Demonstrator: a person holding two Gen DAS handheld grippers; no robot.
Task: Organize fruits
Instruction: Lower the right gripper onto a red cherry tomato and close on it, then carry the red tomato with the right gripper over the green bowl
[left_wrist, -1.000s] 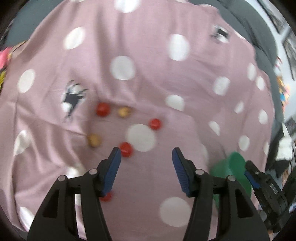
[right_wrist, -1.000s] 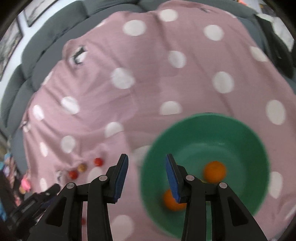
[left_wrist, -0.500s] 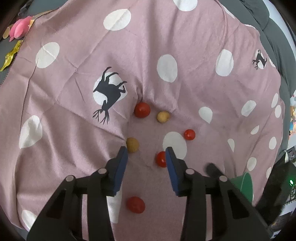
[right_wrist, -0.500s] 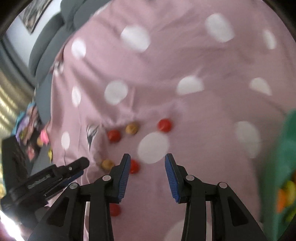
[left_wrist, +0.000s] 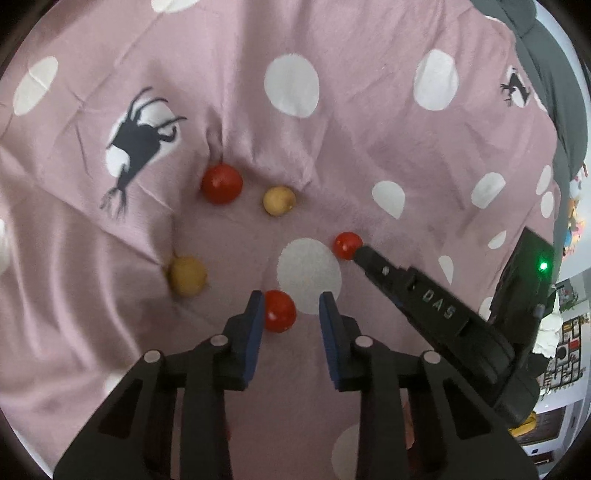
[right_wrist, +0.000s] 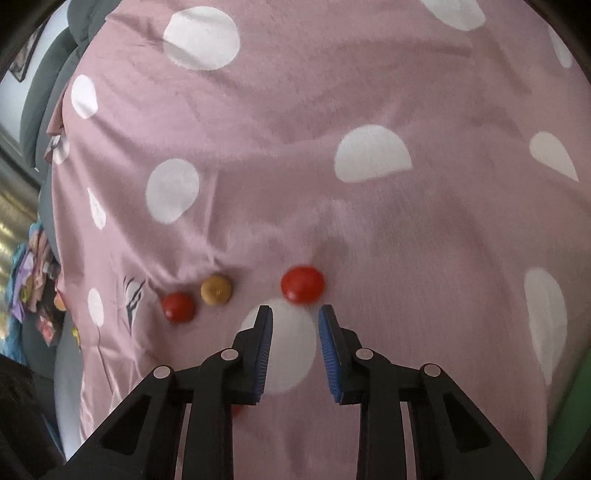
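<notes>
From the left wrist, the left gripper (left_wrist: 291, 314) stands apart around a red tomato (left_wrist: 279, 310), which sits against its left pad; the right gripper's (left_wrist: 360, 253) tip touches a smaller tomato (left_wrist: 347, 245).

From the right wrist, that tomato (right_wrist: 302, 284) lies just ahead of the parted jaws. A green bowl (right_wrist: 570, 424) edge shows at right, contents hidden.
</notes>
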